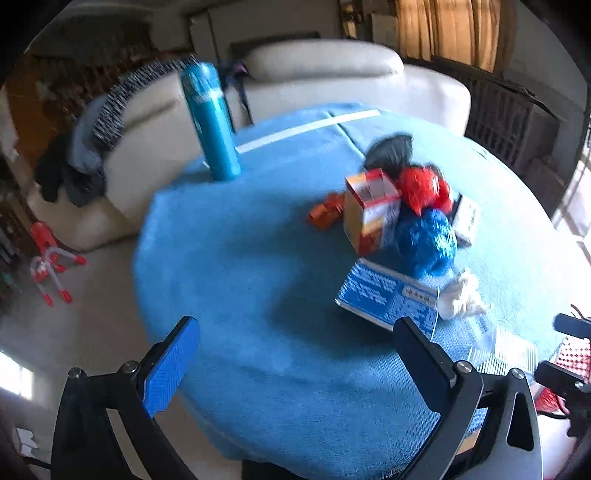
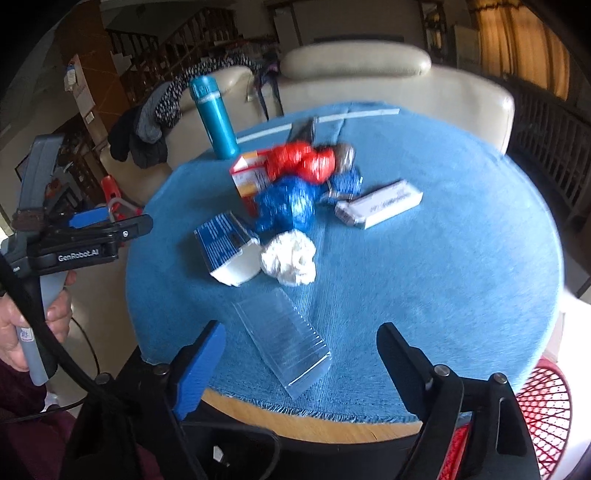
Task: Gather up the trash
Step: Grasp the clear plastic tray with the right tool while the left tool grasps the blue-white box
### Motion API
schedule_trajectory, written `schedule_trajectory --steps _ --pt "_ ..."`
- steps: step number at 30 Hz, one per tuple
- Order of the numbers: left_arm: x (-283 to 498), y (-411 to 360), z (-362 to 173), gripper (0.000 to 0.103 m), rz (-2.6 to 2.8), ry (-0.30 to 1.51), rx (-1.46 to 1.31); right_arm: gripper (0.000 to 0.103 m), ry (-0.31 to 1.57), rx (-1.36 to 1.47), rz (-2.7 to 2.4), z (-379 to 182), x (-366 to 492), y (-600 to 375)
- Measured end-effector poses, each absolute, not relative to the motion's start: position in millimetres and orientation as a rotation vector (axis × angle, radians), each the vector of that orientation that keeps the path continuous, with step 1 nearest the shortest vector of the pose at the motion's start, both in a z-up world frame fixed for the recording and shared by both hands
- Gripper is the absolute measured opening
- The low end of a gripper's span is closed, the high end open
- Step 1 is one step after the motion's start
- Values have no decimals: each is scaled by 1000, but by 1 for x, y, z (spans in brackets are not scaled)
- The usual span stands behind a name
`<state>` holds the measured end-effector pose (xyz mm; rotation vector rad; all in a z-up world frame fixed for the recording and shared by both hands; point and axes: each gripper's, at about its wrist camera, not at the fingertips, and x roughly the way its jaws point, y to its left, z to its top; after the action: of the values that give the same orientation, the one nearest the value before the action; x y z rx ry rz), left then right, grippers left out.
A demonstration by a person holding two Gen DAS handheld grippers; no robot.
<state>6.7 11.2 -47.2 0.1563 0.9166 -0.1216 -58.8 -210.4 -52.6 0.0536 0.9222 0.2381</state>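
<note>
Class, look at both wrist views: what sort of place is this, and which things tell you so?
Probably a home living room: a cream leather sofa with clothes draped over it, a curtained window, and a cloth-covered round table.

Trash is lying ahead of the right gripper (image 2: 295, 354) — clear sleeve (image 2: 284, 339) nearest, white wad (image 2: 290, 258) and blue box (image 2: 227, 247) beyond, foil balls (image 2: 291, 184) farthest.

Teal flask (image 2: 216, 118) upright on blue cloth (image 2: 424, 277), cream sofa (image 2: 369, 81) behind w/ clothes (image 2: 147, 129).
</note>
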Motion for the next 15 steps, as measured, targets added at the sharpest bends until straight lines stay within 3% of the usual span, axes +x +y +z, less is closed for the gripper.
schedule_trajectory --steps 11,12,14,15 --pt "60 7 -71 103 -234 1113 -54 84 1040 -77 345 -95 -30 -183" --pt "66 3 -72 103 -232 1122 -61 80 1044 -80 351 -98 -29 -181" --pt "80 -6 -76 103 -225 1151 -67 41 1062 -80 364 -104 -26 -178" --pt "86 -11 -79 103 -213 1163 -69 36 1081 -80 363 -108 -24 -178"
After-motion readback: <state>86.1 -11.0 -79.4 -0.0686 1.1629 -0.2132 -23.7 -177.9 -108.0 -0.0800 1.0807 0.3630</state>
